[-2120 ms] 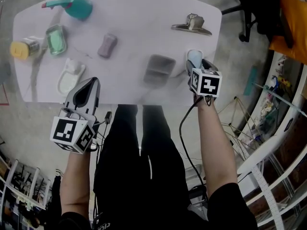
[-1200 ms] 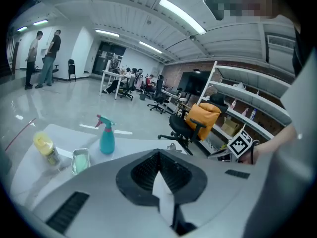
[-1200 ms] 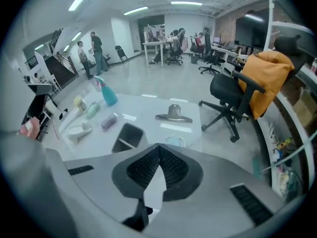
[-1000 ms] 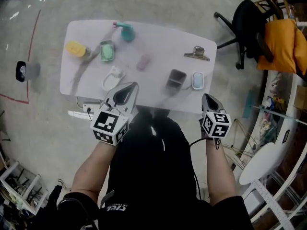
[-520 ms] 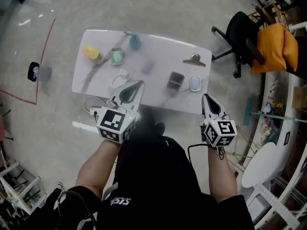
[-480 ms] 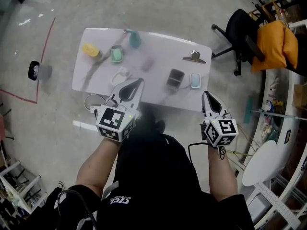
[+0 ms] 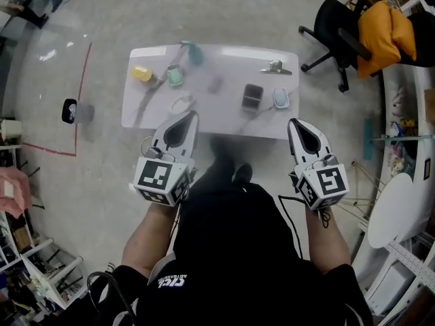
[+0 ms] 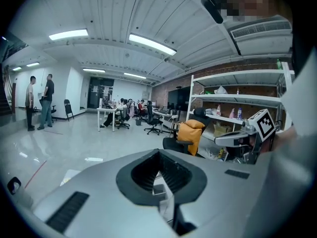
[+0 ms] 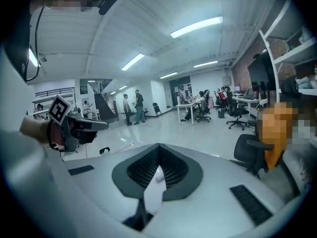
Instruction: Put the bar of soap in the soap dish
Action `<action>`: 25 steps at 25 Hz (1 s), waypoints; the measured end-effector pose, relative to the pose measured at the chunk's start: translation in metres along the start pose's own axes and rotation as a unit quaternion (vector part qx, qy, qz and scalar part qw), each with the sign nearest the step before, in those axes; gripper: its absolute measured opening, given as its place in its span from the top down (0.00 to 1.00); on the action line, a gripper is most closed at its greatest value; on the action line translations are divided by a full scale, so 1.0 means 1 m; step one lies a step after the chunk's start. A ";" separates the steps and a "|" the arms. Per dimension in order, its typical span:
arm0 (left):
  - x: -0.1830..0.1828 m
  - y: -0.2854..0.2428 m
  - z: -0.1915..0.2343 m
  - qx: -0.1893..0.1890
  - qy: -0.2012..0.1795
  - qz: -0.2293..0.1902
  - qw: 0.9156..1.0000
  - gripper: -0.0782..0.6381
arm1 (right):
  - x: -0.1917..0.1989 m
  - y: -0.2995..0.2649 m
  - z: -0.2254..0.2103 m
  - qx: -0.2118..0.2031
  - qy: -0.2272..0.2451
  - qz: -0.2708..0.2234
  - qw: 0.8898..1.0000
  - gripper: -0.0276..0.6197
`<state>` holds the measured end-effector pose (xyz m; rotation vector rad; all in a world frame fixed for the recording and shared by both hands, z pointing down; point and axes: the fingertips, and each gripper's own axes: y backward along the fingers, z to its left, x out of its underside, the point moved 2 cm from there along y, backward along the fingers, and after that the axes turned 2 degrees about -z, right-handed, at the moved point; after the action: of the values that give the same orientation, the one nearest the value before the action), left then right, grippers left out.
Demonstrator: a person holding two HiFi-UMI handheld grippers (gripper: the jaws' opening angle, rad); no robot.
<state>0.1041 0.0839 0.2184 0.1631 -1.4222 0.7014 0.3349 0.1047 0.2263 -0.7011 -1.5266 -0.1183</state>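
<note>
The left claw (image 7: 193,113) and right claw (image 7: 293,121), both closed and empty, have lifted far off the white bench (image 7: 234,66), so the soap job looks finished.

White table (image 7: 224,63): ahead of both tongs' tips, left gripper (image 7: 192,114), right gripper (image 7: 293,122).
On it, far edge: metal binder clip (image 7: 274,67) ahead of the right gripper; teal spray bottle (image 7: 194,53) ahead of the left gripper; yellow container (image 7: 141,73) further left.
Floor: black office chair (image 7: 333,36) with orange cloth (image 7: 386,29), beyond and right of the right gripper; red tape line (image 7: 81,94) left of the left gripper.
</note>
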 end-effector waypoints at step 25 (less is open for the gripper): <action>-0.087 0.084 0.045 0.019 -0.021 -0.058 0.998 0.88 | -0.101 0.023 0.090 0.018 0.016 -0.108 0.994 0.93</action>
<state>0.0220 0.0976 0.1190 0.2895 -1.4279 0.6329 0.2594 0.1315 0.1142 -0.5012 -1.5673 -0.2623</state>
